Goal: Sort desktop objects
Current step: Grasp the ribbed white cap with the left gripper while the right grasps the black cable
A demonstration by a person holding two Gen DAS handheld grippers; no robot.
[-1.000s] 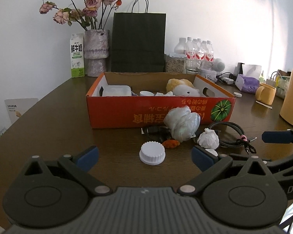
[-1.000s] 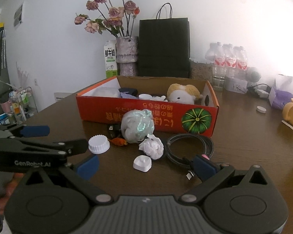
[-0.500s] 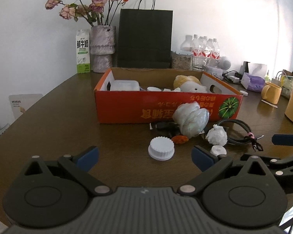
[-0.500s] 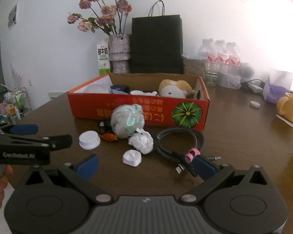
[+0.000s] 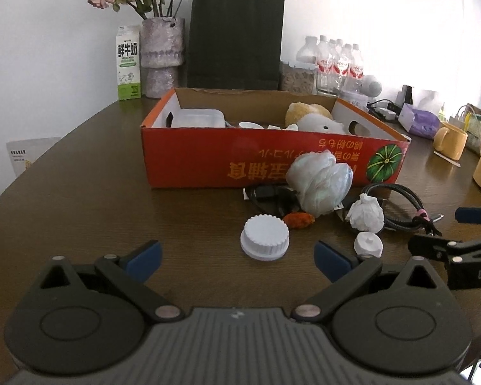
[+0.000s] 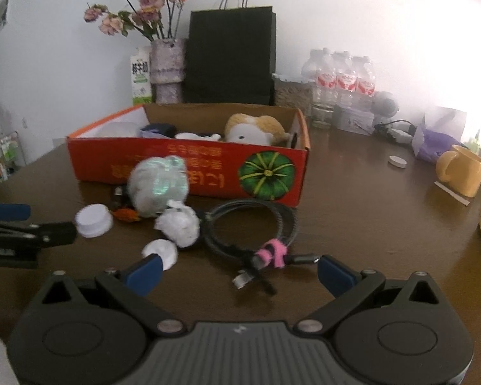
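Observation:
An orange cardboard box (image 5: 189,160) (image 6: 93,163) sits mid-table with a plush toy (image 5: 308,117) (image 6: 256,130) and white containers inside. In front of it lie a white ridged lid (image 5: 264,237) (image 6: 93,219), a crumpled plastic bag (image 5: 319,181) (image 6: 157,186), a paper wad (image 5: 365,215) (image 6: 178,224), a small white cap (image 5: 368,245) (image 6: 160,252), an orange scrap (image 5: 299,219) and a coiled black cable (image 5: 400,202) (image 6: 250,224) with a pink tie. My left gripper (image 5: 237,258) is open just short of the lid. My right gripper (image 6: 239,271) is open over the cable ends.
At the back stand a vase of dried roses (image 5: 162,54), a milk carton (image 5: 128,64), a black paper bag (image 5: 235,38) and water bottles (image 5: 336,64). A yellow mug (image 5: 449,139) (image 6: 461,170) and a purple pouch (image 6: 433,142) sit at the right.
Both grippers have moved forward toward the loose items. The lid and cable now lie closer to the fingertips. Nothing was grasped.

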